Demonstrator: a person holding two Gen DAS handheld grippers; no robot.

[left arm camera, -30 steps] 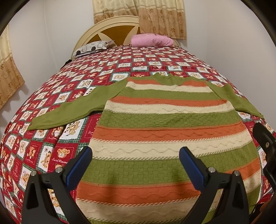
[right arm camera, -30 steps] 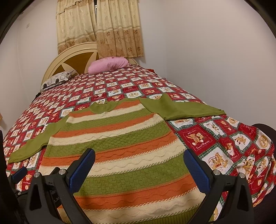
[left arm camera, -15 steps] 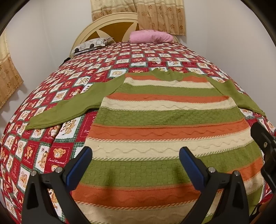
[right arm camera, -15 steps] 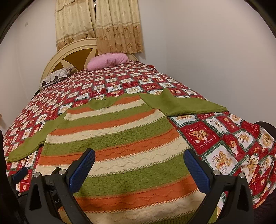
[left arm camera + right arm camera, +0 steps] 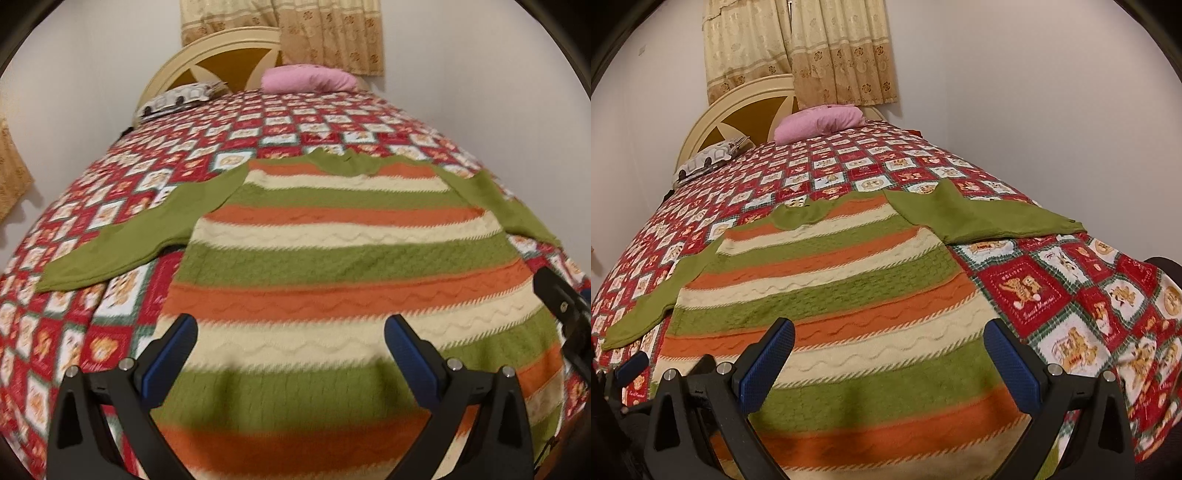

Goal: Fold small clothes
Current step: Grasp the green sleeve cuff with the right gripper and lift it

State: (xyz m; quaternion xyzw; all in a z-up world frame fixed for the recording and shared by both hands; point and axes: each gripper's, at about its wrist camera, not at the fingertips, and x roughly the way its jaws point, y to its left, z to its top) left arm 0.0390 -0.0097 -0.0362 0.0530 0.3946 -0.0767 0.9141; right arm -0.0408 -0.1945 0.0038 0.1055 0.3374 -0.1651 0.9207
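A knitted sweater (image 5: 332, 258) with green, orange and cream stripes lies flat on the bed, neck away from me, plain green sleeves spread to both sides. It also shows in the right wrist view (image 5: 831, 288). My left gripper (image 5: 290, 339) is open and empty, hovering over the sweater's lower left part. My right gripper (image 5: 888, 343) is open and empty over the lower right part. The right gripper's edge (image 5: 561, 306) shows at the left wrist view's right side. The left gripper's fingertip (image 5: 633, 363) shows at the right wrist view's left.
The bed has a red patchwork bedspread (image 5: 122, 206) with teddy-bear squares. A pink pillow (image 5: 306, 78) and a patterned pillow (image 5: 173, 99) lie by the cream headboard (image 5: 221, 55). White walls close in on the right (image 5: 1052, 129). Curtains (image 5: 798, 51) hang behind.
Both grippers have moved forward and lower over the sweater, so it looks closer and larger. Both stay open and empty. The sweater has not moved.
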